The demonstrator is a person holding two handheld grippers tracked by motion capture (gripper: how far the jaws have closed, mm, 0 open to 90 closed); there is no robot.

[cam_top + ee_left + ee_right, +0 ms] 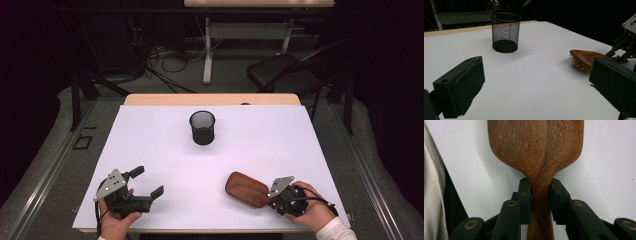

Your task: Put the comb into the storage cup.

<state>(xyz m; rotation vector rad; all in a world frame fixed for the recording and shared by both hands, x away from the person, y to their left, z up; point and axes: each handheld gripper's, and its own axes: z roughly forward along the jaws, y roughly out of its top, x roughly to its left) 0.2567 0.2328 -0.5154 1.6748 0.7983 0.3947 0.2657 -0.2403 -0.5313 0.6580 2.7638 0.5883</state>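
A wooden hairbrush [247, 189] lies bristles down on the white table top [250, 145] at the front right, its brown back up. My right gripper [274, 198] is shut on the brush's handle; in the right gripper view both pads press the narrow neck of the hairbrush [540, 195] from either side. My left gripper [149, 182] rests at the front left, open wide with nothing between its jaws. A black mesh cup [202, 127] stands upright at the centre back, seemingly empty. From the left gripper view the mesh cup [505, 32] and the hairbrush [586, 60] both show beyond the jaws.
The white sheet covers a wooden table whose far edge [210, 99] shows behind the cup. A black chair [285, 72] and another table's legs stand on the floor beyond. A light sleeve [432, 195] runs along the left side of the right gripper view.
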